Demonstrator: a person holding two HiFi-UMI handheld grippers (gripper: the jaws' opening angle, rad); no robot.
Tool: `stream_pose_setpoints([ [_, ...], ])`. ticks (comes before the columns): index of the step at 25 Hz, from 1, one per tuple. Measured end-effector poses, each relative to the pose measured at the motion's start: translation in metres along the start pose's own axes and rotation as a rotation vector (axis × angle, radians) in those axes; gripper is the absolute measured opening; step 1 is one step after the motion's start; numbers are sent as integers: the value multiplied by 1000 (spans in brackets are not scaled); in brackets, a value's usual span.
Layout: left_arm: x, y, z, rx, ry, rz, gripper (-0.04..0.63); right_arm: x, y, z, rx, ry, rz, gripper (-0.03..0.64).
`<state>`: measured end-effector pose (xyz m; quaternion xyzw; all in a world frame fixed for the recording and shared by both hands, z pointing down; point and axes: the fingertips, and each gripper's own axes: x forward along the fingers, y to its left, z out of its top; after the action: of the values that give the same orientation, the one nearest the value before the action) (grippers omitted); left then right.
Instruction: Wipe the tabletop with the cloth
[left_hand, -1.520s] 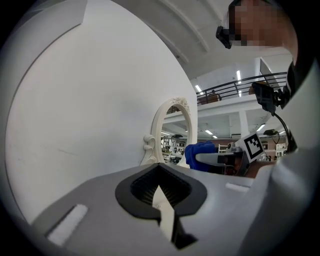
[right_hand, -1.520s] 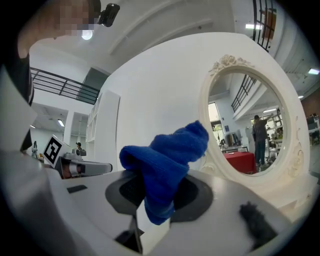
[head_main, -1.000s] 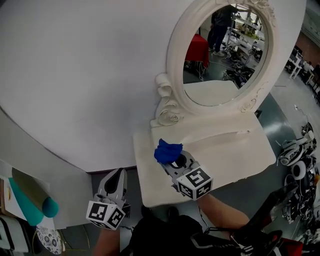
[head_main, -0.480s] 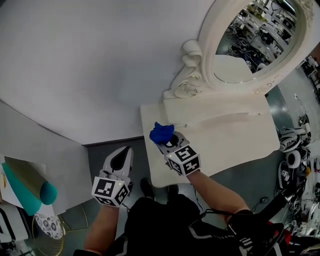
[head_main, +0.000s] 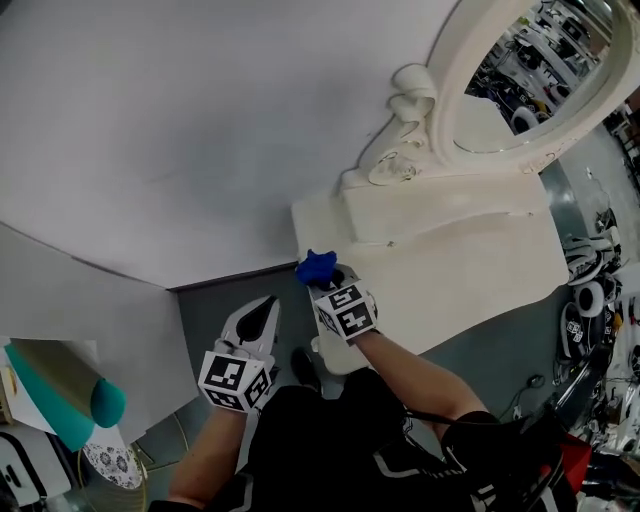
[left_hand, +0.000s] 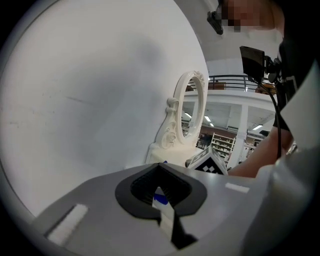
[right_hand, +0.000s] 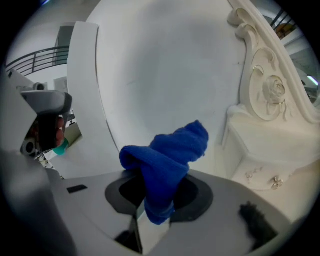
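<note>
A bunched blue cloth (head_main: 317, 266) sticks out of my right gripper (head_main: 326, 277), which is shut on it. It hangs at the front left corner of the white dressing table (head_main: 470, 270); contact with the tabletop is not visible. In the right gripper view the cloth (right_hand: 169, 155) stands up between the jaws, with the table's small drawer (right_hand: 272, 172) to the right. My left gripper (head_main: 263, 312) is off the table, left of the right one over the dark floor, jaws together and holding nothing. The left gripper view shows the table (left_hand: 167, 154) ahead.
An ornate oval mirror (head_main: 515, 85) stands at the table's back. A curved white wall (head_main: 180, 130) runs behind and to the left. A teal roll (head_main: 75, 400) and a patterned round item (head_main: 108, 465) lie at lower left. Shoes and clutter (head_main: 590, 300) sit at right.
My right gripper with the cloth has moved from the table's middle front to its left front corner. The left gripper has come up closer beside it. The head view has swung.
</note>
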<state>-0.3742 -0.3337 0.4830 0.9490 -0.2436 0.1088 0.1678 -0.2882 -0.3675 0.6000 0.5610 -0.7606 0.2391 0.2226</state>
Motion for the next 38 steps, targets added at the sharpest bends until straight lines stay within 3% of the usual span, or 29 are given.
stream_pose_setpoints([
  [5,6,2,-10,23,45,-33,9,27,-12,-15,22,63,-50,121],
  [13,21,-13,-7,21,55,-20,9,32,-26,-17,-14,79,-3,120],
  [26,70,-51,-4,-25,50,79,9,-24,-110,-57,47,101,-30,120],
  [38,91,-90,-1,-34,39,113,9,-65,-169,-83,61,118,-57,120],
])
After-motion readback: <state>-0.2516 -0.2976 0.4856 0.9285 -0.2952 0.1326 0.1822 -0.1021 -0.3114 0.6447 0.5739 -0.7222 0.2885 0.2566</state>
